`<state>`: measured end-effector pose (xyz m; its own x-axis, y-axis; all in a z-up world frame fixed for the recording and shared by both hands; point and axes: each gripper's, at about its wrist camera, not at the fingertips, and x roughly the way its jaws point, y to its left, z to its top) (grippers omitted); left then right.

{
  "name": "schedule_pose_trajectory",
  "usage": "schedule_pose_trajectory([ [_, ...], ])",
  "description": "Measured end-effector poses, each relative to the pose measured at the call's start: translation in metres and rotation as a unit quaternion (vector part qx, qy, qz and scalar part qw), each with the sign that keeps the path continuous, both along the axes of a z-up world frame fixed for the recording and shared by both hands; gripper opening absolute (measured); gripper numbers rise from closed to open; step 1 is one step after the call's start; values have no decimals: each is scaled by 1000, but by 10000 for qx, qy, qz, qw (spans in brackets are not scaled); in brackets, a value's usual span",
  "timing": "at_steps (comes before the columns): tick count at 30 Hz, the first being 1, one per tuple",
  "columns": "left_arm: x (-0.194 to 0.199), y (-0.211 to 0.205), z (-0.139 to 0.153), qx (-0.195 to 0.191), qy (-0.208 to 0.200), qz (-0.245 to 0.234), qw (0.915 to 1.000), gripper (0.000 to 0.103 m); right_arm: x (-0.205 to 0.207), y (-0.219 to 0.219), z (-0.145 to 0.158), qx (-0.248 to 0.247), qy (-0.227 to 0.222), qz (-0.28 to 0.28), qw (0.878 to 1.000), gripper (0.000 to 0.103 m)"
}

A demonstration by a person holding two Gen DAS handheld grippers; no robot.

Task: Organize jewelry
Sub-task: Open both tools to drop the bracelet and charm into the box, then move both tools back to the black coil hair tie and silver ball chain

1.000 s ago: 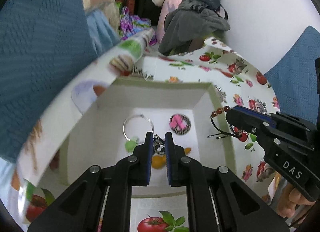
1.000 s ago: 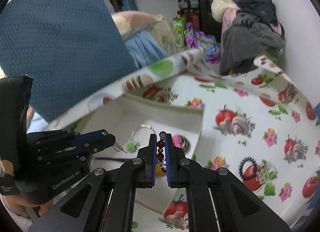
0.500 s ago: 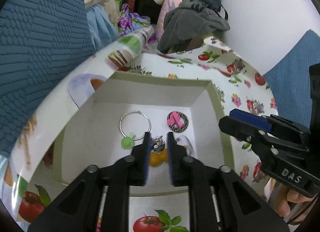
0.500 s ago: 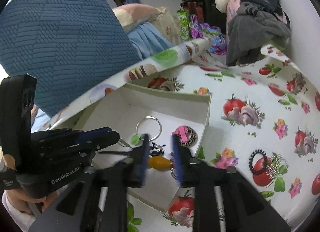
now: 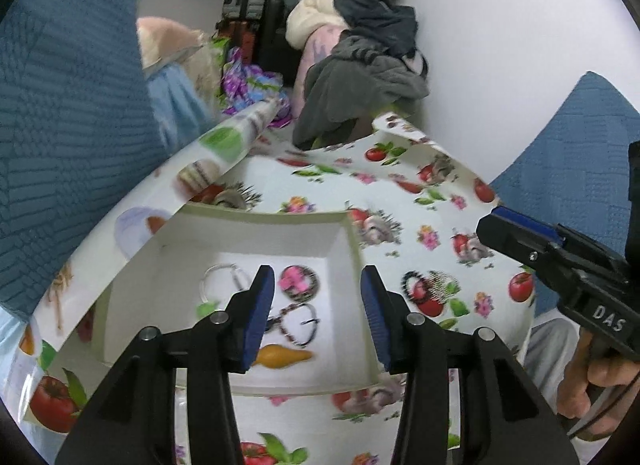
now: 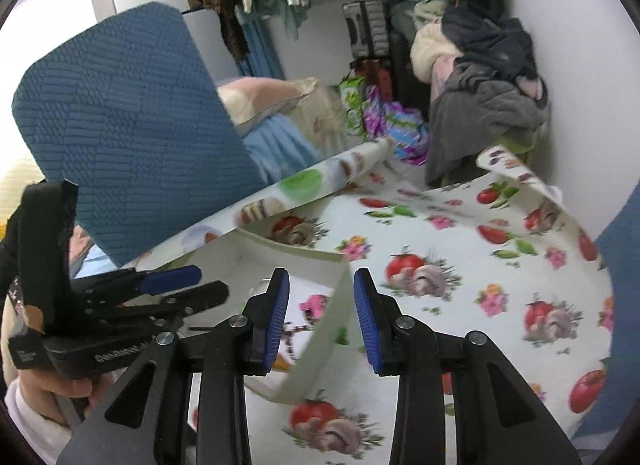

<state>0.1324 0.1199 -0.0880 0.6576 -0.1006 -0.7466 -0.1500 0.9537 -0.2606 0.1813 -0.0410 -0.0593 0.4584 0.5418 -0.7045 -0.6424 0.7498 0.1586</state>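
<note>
Both tongs have lifted back from the white box since a second ago, and each has let go of its piece: the bead bracelet that the right tongs pinched at the box's edge now lies inside on the box floor. Near it rest a silver ring, a pink round charm and an orange piece. The left tongs have just been opening and stand apart with nothing between them. The right tongs also stand apart and empty, above the box's near wall. The box sits on a bench covered in a tomato-print cloth. A dark hair tie lies on the cloth outside the box, probably the next piece; approaching it from above with the tongs wide would help.
</note>
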Motion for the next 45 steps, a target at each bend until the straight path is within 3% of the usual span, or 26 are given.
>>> schedule_pose_trajectory([
  [10,20,-51,-6,-221,-75,-284,9993,46,20,-68,-17,-143,-52,-447,9989,32],
  [23,55,-114,-57,-488,455,-712,9952,45,51,-131,-91,-400,456,-971,9934,34],
  [33,92,-140,-125,-484,1118,-763,9896,41,73,-152,-161,-883,947,-1032,9862,39],
  [36,102,-144,-140,-451,1196,-806,9885,37,78,-156,-170,-925,972,-1060,9853,51],
  [42,118,-146,-156,-459,1215,-969,9868,32,81,-149,-181,-889,1063,-838,9868,51],
  [45,126,-150,-160,-260,1204,-1067,9866,28,80,-141,-182,-953,934,-724,9884,51],
])
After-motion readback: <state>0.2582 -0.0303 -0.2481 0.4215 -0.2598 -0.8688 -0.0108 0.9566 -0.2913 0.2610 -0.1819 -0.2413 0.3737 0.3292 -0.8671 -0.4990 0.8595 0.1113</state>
